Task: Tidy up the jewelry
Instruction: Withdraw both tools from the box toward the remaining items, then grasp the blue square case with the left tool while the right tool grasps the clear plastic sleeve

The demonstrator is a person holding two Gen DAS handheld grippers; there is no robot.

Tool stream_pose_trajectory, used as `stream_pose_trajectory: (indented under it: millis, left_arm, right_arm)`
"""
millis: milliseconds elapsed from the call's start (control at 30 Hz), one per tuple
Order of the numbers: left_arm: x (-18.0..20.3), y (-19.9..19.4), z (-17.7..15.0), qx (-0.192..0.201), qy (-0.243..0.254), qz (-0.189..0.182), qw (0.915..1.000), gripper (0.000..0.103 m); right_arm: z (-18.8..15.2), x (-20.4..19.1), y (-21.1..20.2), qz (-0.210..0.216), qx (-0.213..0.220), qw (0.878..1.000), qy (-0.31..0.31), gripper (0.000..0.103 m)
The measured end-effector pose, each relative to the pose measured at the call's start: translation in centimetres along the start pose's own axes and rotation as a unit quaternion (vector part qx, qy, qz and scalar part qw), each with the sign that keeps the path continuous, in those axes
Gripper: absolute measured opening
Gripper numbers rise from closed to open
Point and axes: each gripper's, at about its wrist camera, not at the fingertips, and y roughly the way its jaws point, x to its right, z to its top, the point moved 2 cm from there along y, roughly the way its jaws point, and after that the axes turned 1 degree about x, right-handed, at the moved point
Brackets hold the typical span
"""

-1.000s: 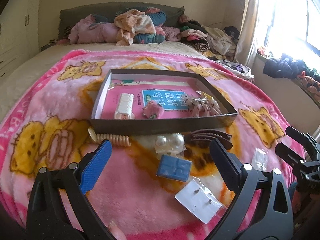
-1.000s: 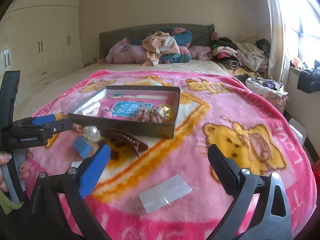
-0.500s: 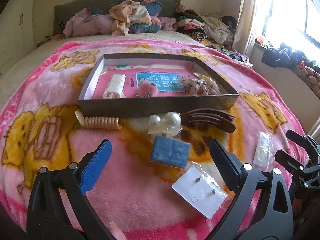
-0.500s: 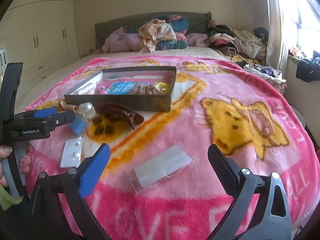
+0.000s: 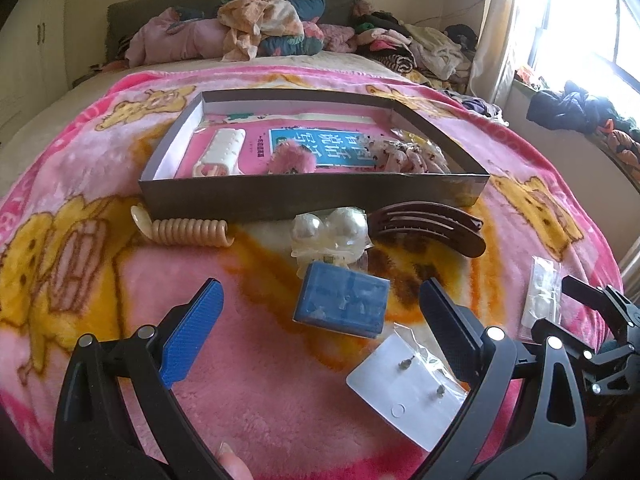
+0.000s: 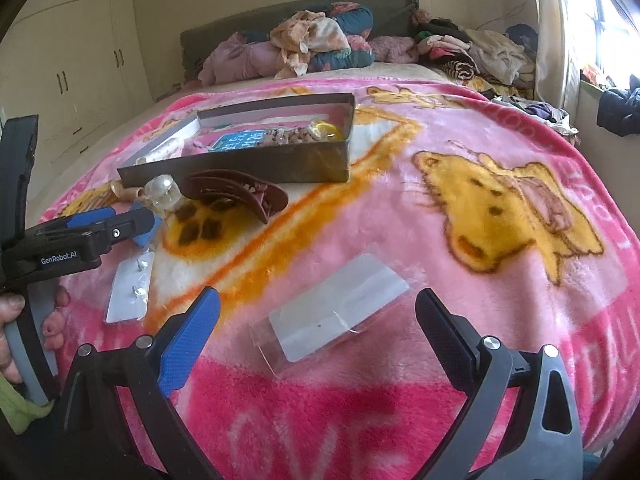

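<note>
A shallow dark box (image 5: 312, 200) (image 6: 240, 166) lies on the pink blanket with a few hair pieces inside. In front of it lie a beige coil tie (image 5: 188, 232), a pearl clip (image 5: 332, 232), a brown claw clip (image 5: 432, 226) (image 6: 240, 194), a blue box (image 5: 342, 304) and a white earring card (image 5: 404, 388) (image 6: 130, 288). My left gripper (image 5: 320, 328) is open just above the blue box and the card. My right gripper (image 6: 320, 332) is open over a clear-bagged white card (image 6: 340, 308), which also shows in the left wrist view (image 5: 542, 292).
The pink bear blanket (image 6: 480, 208) covers the bed. Piled clothes (image 5: 260, 28) lie at the headboard and along the window side (image 5: 424, 48). White cupboards (image 6: 72, 60) stand at the left. The bed edge drops off at the right.
Both grippers have moved forward and lower toward the items; the blue box and the bagged card now lie closer between their fingers. Nothing was picked up.
</note>
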Motion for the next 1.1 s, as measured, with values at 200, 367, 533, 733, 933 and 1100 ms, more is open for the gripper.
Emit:
stream_pose_trajectory:
  millis: [200,367,533,733,933,1100]
  left_arm:
    - [-0.2,0.7,-0.1,-0.005,-0.006,0.001,1.0000,0.089]
    - [0.0,1.2,-0.1,-0.010,-0.005,-0.003,0.9999,0.080]
    - [0.1,1.4,-0.4,-0.013,0.002,-0.004,0.9999,0.072]
    - [0.1,1.5,-0.3,-0.017,0.005,-0.003,0.9998,0.056]
    - [0.4,1.2,-0.3,-0.020,0.014,-0.011,0.9996,0.039]
    - [0.4,0.9,-0.3,-0.018,0.010,-0.014,0.9997,0.038]
  right_arm:
    - [0.3,-0.5,1.2,-0.004,-0.005,1.000,-0.006,0.095]
    - [0.5,-0.7,2.5,-0.007,-0.018,1.000,-0.008,0.076]
    - [0.2,-0.7,2.6,-0.014,-0.019,1.000,-0.016,0.060]
    - [-0.1,-0.2,2.1,-0.005,-0.018,1.000,-0.012,0.037]
    - [0.0,-0.1,1.4,0.014,-0.010,1.000,-0.001,0.036]
    - [0.2,-0.7,0.7,0.024,-0.001,1.000,-0.009,0.035]
